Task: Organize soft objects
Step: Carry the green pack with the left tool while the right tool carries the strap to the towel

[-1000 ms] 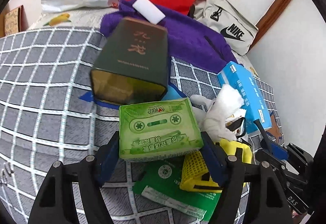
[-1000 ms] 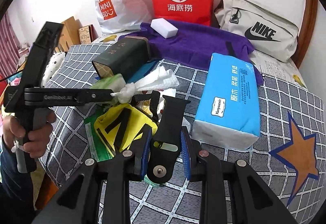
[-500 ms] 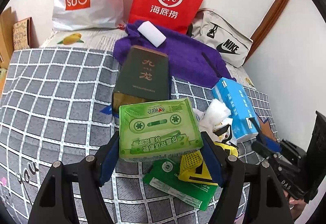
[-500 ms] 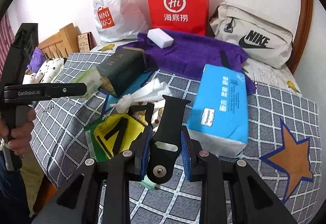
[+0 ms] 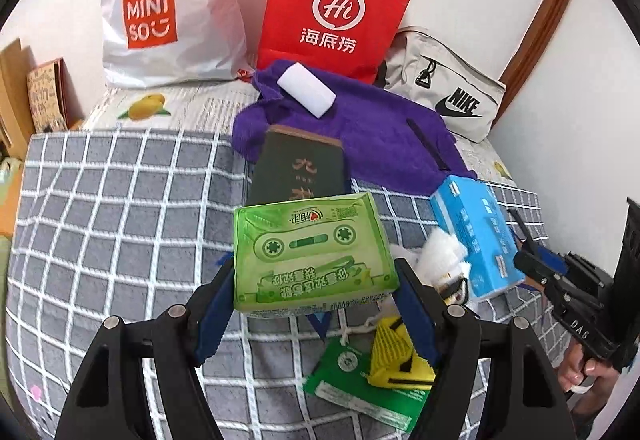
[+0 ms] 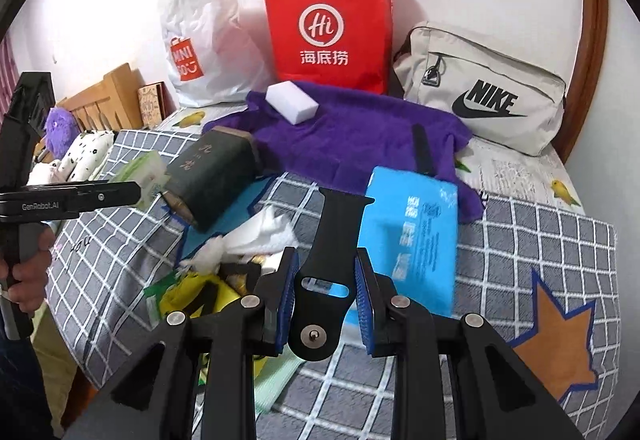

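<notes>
Tissues first: in the left wrist view the left gripper (image 5: pixel 314 294) squeezes a green tissue pack (image 5: pixel 312 252) between its blue pads, and the pack now hangs higher above the checked blanket (image 5: pixel 120 207) than a second ago, so the dark green box (image 5: pixel 298 169) looks smaller and farther away. The yellow pouch (image 5: pixel 394 356) and a blue tissue pack (image 5: pixel 476 236) lie below, on the right. In the right wrist view the right gripper (image 6: pixel 324 298) clamps a black watch strap (image 6: pixel 334 240), and it has come up too (the blue pack sits lower and closer than before). Far back lie a purple towel (image 6: pixel 352 139) with a white sponge (image 6: pixel 292 103) on it. Both soft things are lifted clear, so I think they are ready to be carried to a tidy spot.
</notes>
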Demonstrator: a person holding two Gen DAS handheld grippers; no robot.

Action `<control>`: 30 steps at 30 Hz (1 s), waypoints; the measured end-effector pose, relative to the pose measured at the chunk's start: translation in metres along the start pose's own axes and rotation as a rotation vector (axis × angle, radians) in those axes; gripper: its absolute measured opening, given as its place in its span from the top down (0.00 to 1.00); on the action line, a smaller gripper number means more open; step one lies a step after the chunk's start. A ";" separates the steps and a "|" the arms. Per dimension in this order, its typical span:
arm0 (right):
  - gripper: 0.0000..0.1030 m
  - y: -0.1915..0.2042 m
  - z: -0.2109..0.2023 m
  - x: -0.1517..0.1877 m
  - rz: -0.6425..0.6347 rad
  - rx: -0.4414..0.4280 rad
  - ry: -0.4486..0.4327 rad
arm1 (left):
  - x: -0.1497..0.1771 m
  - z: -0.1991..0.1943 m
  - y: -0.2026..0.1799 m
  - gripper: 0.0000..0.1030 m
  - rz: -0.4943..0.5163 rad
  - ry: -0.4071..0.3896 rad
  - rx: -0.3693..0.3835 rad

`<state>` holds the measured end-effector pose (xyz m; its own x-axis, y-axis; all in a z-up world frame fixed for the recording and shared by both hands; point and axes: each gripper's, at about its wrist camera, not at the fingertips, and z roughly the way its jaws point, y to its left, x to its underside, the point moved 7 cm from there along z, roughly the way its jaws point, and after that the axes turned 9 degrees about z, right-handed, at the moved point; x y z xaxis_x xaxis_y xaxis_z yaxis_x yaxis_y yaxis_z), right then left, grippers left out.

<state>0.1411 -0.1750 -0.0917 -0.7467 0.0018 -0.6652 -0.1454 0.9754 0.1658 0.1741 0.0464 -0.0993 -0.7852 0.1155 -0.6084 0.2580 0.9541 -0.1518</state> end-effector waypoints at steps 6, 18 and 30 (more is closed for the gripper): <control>0.73 -0.014 0.009 -0.025 0.003 0.019 -0.017 | -0.026 0.006 0.002 0.29 0.021 0.006 -0.012; 0.73 -0.040 0.044 -0.094 0.019 0.033 -0.019 | -0.091 0.039 0.001 0.29 0.057 0.020 -0.034; 0.73 -0.052 0.098 -0.143 -0.031 0.040 0.004 | -0.154 0.086 0.007 0.29 0.095 0.041 -0.071</control>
<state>0.3196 -0.2045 -0.0764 -0.7451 -0.0290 -0.6664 -0.1421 0.9830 0.1161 0.3456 0.0120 -0.0735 -0.7818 0.2165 -0.5848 0.2931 0.9553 -0.0382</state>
